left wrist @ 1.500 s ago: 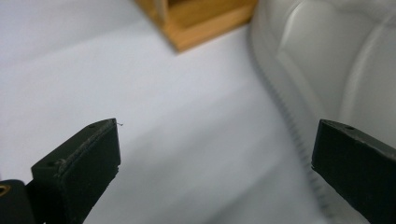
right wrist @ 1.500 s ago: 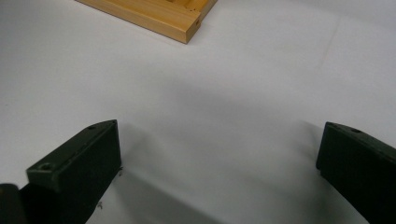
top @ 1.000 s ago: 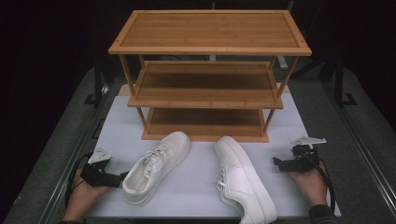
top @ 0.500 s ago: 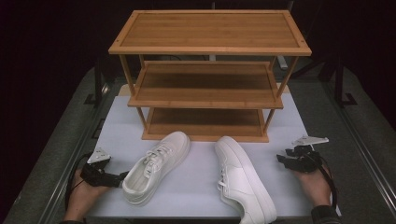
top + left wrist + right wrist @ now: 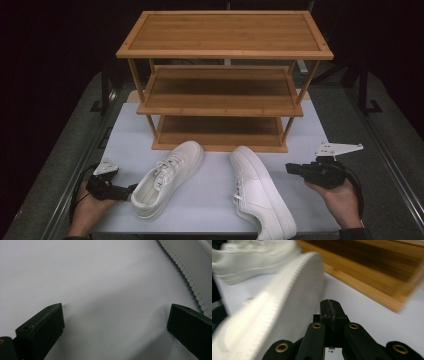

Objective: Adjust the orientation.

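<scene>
1. The left gripper (image 5: 131,190) lies low on the white mat (image 5: 210,200) at the near left, held in the person's left hand (image 5: 87,212). In the left gripper view its two black jaws stand wide apart with bare mat between them, gripping nothing.
2. Its tips sit just beside the heel of the left shoe (image 5: 167,177). In the left gripper view the ribbed sole edge of that shoe (image 5: 192,275) crosses the upper right corner, close to one jaw but apart from it.
3. The right gripper (image 5: 290,169) rests at the near right in the person's right hand (image 5: 342,200), pointing toward the middle of the mat. In the right gripper view its jaws are pressed together with nothing between them.
4. The right shoe (image 5: 260,197) lies just beyond those closed tips, near but not touching, its toe toward the rack. In the right gripper view its ribbed sole (image 5: 274,315) appears blurred at the left.
5. Both white shoes lie side by side on the mat, their toes angled toward each other, the left one tilted rightward.
6. Behind them stands the wooden rack (image 5: 225,80) with three shelves, its lowest shelf (image 5: 220,132) just beyond the shoe toes.
</scene>
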A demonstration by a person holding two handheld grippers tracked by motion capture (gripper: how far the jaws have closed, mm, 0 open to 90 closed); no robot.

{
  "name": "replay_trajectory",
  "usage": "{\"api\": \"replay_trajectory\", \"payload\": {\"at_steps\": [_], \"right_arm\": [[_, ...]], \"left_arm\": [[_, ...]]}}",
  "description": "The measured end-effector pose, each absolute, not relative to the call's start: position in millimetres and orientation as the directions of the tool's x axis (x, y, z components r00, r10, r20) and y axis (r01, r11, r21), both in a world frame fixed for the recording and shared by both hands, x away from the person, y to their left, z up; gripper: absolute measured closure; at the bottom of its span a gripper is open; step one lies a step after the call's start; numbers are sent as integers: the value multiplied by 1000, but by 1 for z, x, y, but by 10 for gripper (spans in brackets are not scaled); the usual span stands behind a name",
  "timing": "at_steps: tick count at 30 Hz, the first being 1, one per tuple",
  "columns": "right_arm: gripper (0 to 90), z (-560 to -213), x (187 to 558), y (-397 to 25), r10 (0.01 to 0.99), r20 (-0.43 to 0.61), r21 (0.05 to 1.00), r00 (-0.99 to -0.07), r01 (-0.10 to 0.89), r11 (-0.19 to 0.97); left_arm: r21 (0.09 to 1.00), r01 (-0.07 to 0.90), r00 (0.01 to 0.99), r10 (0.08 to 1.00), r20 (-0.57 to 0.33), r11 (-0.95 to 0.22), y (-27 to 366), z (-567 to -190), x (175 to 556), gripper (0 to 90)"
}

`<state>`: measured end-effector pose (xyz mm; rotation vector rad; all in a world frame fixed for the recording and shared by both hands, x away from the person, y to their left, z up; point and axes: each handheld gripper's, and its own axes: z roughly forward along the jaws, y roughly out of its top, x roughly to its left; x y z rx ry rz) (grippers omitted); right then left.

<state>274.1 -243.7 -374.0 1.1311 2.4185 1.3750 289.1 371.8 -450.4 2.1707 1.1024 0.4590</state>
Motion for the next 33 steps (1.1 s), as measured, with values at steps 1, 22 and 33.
{"api": "replay_trajectory", "payload": {"at_steps": [1, 22, 33], "right_arm": [[898, -372, 272, -239, 652, 231, 791, -723, 529, 307], [900, -369, 264, -198, 555, 215, 780, -803, 483, 397], [900, -371, 266, -208, 570, 220, 782, -792, 492, 382]], "left_arm": [[687, 583, 585, 811, 16, -434, 372, -450, 289, 4], [687, 583, 585, 811, 14, -433, 372, -451, 289, 4], [687, 583, 585, 811, 15, -434, 372, -450, 289, 4]]}}
